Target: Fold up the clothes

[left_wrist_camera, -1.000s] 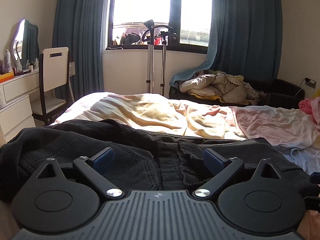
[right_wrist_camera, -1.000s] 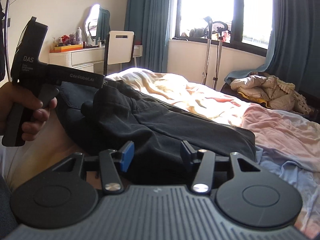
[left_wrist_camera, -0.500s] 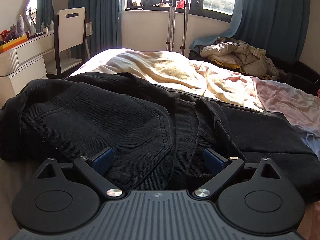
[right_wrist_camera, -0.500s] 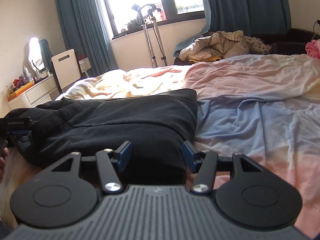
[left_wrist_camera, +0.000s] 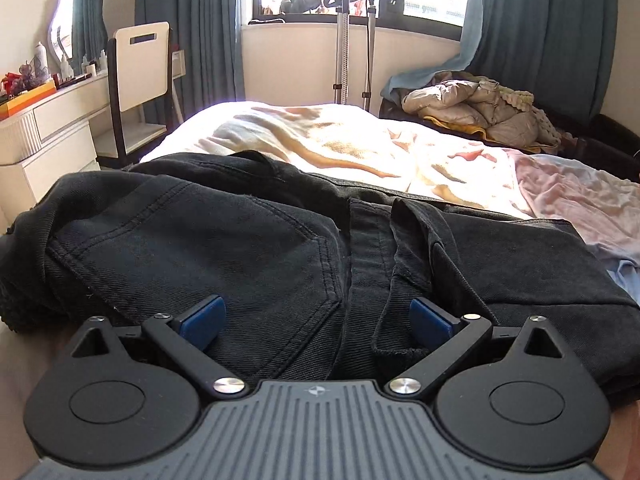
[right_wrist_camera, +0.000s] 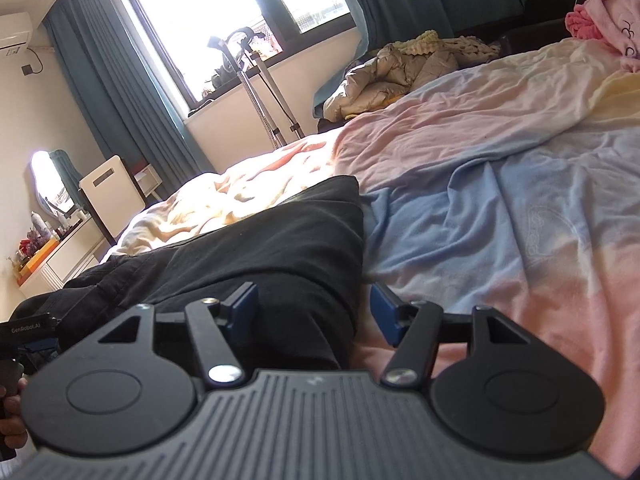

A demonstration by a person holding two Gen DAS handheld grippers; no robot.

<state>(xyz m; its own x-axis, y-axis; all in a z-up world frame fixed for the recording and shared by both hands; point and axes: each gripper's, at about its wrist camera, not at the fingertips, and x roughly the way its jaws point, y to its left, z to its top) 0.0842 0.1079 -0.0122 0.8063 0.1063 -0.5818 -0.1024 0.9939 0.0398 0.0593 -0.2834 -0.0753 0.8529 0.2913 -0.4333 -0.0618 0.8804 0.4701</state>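
A pair of black jeans (left_wrist_camera: 248,240) lies folded on the bed, its back pocket and waistband towards me in the left wrist view. My left gripper (left_wrist_camera: 316,320) hovers just over the waistband, open, its blue pads wide apart and pressing on nothing. In the right wrist view the jeans (right_wrist_camera: 280,248) end in a straight folded edge. My right gripper (right_wrist_camera: 314,308) straddles that edge, tilted, jaws opening, with cloth between them but not pinched. The left gripper (right_wrist_camera: 24,328) and a hand show at the far left.
The bed carries a rumpled pastel sheet (right_wrist_camera: 500,208) in cream, pink and blue. A white chair (left_wrist_camera: 140,64) and dresser (left_wrist_camera: 48,128) stand at the left. A garment steamer stand (left_wrist_camera: 356,32) is by the window, a quilted coat (left_wrist_camera: 472,108) on a dark sofa, pink clothes (right_wrist_camera: 604,20) far right.
The right gripper has swung from the left gripper's side to the jeans' folded end, rolled over and spread its jaws. The jeans have settled flat. The left view tilted down; its jaws stayed wide.
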